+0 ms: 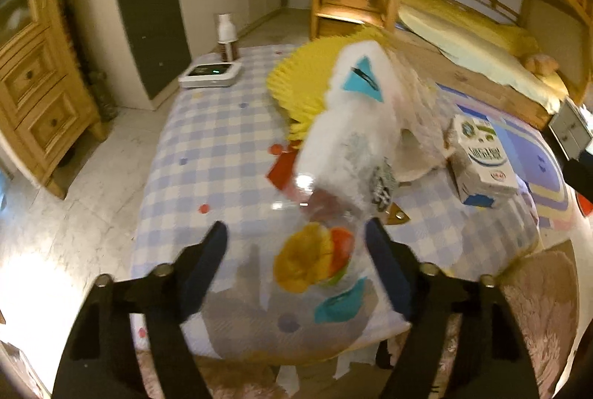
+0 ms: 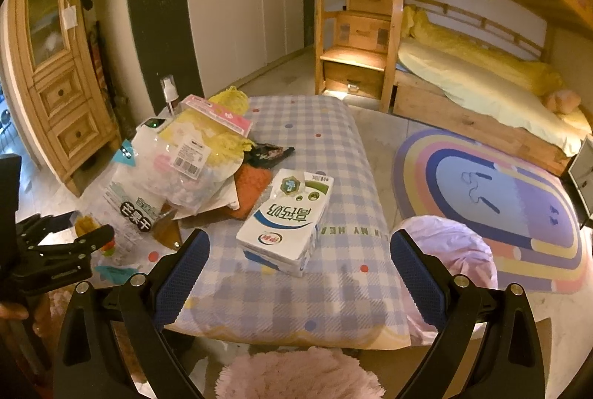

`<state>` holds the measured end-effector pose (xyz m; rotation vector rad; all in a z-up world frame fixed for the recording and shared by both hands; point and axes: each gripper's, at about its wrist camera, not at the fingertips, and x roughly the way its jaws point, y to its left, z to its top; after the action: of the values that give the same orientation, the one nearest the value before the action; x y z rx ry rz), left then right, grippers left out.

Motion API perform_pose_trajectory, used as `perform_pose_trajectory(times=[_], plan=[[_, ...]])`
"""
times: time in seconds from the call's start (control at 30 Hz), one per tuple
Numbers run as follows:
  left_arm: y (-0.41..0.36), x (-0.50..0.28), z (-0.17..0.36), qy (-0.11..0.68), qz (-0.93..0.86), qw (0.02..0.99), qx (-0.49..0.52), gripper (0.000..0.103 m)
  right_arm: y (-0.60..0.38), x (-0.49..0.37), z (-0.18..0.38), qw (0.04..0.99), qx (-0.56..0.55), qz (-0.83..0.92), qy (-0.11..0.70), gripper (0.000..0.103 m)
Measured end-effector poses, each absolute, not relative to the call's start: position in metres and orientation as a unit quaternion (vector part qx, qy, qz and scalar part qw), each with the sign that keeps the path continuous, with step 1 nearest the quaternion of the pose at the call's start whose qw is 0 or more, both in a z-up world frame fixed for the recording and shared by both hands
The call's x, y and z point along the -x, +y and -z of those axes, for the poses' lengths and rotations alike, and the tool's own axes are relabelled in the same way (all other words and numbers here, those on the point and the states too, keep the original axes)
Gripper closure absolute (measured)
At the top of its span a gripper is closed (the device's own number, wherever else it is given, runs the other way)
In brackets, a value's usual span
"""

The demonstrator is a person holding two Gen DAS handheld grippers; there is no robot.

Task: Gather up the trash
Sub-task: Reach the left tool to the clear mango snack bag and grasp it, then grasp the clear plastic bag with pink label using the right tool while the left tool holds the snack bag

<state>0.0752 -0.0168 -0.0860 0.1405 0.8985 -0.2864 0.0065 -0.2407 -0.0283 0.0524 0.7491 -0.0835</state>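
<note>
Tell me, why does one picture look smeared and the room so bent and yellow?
Left wrist view: the plastic snack bag between the left gripper fingers is motion-blurred, with glare spots on its film. Right wrist view: sharp, the milk carton print is readable. Both views: fisheye lens curves the walls, corners go dark, warm indoor light tints everything.

On the checked table (image 2: 333,147) I count one milk carton (image 2: 287,219), one small white device (image 1: 210,75) and one spray bottle (image 1: 227,36). Plastic wrappers (image 2: 174,173) lie heaped, perhaps three or four; the pile overlaps too much to be sure. Two grippers, left (image 1: 296,262) and right (image 2: 300,273).
</note>
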Motion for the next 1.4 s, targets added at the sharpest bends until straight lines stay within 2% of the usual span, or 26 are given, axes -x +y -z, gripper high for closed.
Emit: perform_pose_trajectory(times=[0.13,0.2,0.3,0.5,0.83,1.0,1.1,1.2,1.23,1.27,1.33,1.4], plan=[[-0.022,-0.072,0.088,0.435,0.154,0.885,-0.070,0.057,-0.239,-0.005,0.030,0.929,-0.023,0.036,0.369,0.006],[-0.022,-0.070,0.087,0.435,0.159,0.884,-0.068,0.074,-0.238,-0.004,0.030,0.928,-0.020,0.036,0.370,0.006],[-0.021,-0.065,0.082,0.432,0.173,0.883,-0.059,0.089,-0.238,-0.003,0.029,0.929,-0.020,0.034,0.369,0.006],[-0.016,-0.045,0.060,0.402,0.199,0.893,-0.041,0.094,-0.238,0.005,0.028,0.929,-0.017,0.040,0.368,0.006],[-0.003,-0.009,0.014,0.359,0.248,0.900,-0.007,0.094,-0.241,0.015,0.021,0.938,-0.042,0.022,0.343,0.006],[0.009,-0.011,-0.003,0.326,0.201,0.924,-0.007,0.094,-0.227,0.009,0.020,0.935,0.005,0.034,0.352,0.006],[0.016,-0.025,0.003,0.332,0.170,0.928,-0.006,0.094,-0.214,0.000,0.023,0.934,0.013,0.035,0.355,0.007],[0.020,-0.032,0.008,0.337,0.156,0.929,-0.001,0.094,-0.196,-0.011,0.029,0.932,0.032,0.006,0.361,0.012],[0.019,-0.036,0.011,0.340,0.153,0.928,-0.003,0.094,-0.190,-0.013,0.031,0.931,0.039,-0.002,0.362,0.022],[0.021,-0.038,0.013,0.341,0.151,0.928,-0.005,0.094,-0.181,-0.020,0.035,0.928,0.047,-0.011,0.370,0.040],[0.022,-0.042,0.018,0.345,0.147,0.927,-0.007,0.094,-0.172,-0.027,0.039,0.925,0.052,-0.022,0.376,0.041],[0.024,-0.047,0.020,0.348,0.147,0.926,-0.004,0.094,-0.162,-0.037,0.043,0.923,0.061,-0.030,0.378,0.038]])
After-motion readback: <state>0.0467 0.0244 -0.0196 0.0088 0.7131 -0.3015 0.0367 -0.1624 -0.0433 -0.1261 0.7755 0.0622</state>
